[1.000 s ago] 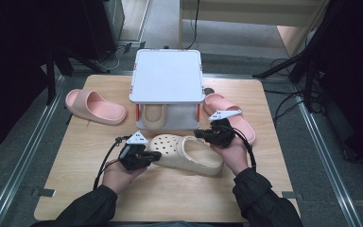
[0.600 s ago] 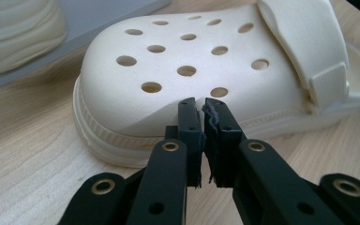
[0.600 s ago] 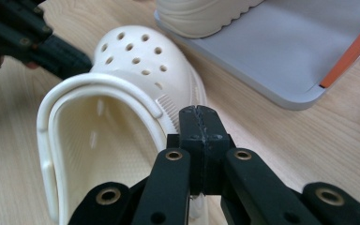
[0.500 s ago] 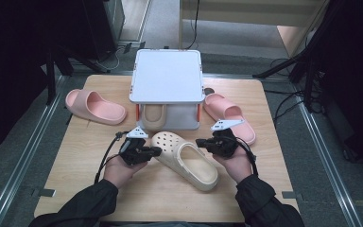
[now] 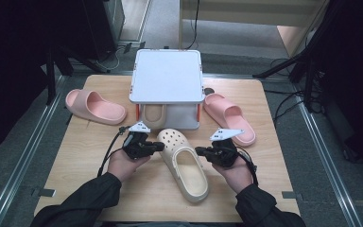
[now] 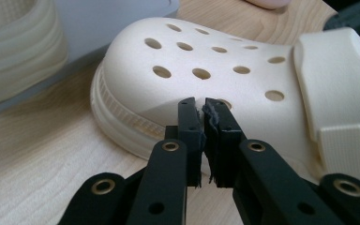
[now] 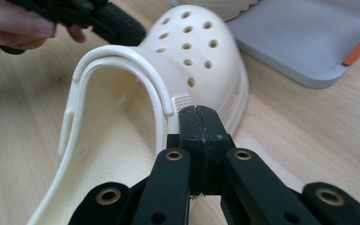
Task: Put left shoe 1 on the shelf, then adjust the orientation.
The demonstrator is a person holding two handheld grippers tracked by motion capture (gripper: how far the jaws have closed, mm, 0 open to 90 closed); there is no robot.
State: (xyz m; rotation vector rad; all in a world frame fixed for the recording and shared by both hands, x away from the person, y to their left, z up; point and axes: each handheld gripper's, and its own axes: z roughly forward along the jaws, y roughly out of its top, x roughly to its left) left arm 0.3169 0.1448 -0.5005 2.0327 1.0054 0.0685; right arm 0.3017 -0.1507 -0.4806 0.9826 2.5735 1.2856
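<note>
The cream clog [image 5: 183, 163] has turned on the tabletop [image 5: 85, 151]: a second ago it lay across, now its toe points far, toward the white box [image 5: 166, 78], and its heel is near the person. Both tools are closed and empty. The left tool [image 5: 158, 146] presses at the clog's left toe side, the right tool [image 5: 199, 151] at its right side. I judge the clog is being lined up to slide under the box, beside the other clog [image 5: 152, 113].

The cream clog [image 5: 183, 163] has been swung from lying crosswise to lengthwise, toe turned toward the white box [image 5: 167, 86].
</note>
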